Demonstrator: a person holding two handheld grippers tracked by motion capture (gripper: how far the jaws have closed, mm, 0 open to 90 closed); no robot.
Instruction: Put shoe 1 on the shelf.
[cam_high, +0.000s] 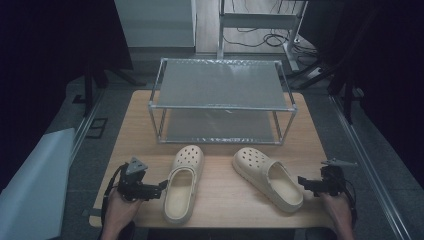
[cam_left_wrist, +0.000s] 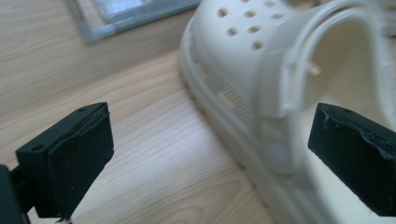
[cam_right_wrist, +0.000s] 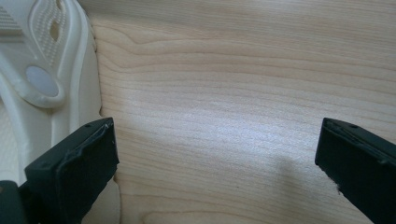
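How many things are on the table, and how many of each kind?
Cream clogs: 2, the left clog and the right clog.
Metal shelf racks: 1, the rack behind the clogs.
Hand-held grippers: 2, the left gripper and the right gripper, both with fingers open.
Total: 5

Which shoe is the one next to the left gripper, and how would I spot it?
Find the metal rack at the back of the wooden table; two cream clogs lie in front of it. The left clog lies beside the open left gripper. Unlike the right clog, which slants sideways, its holey toe points nearly straight at the rack.
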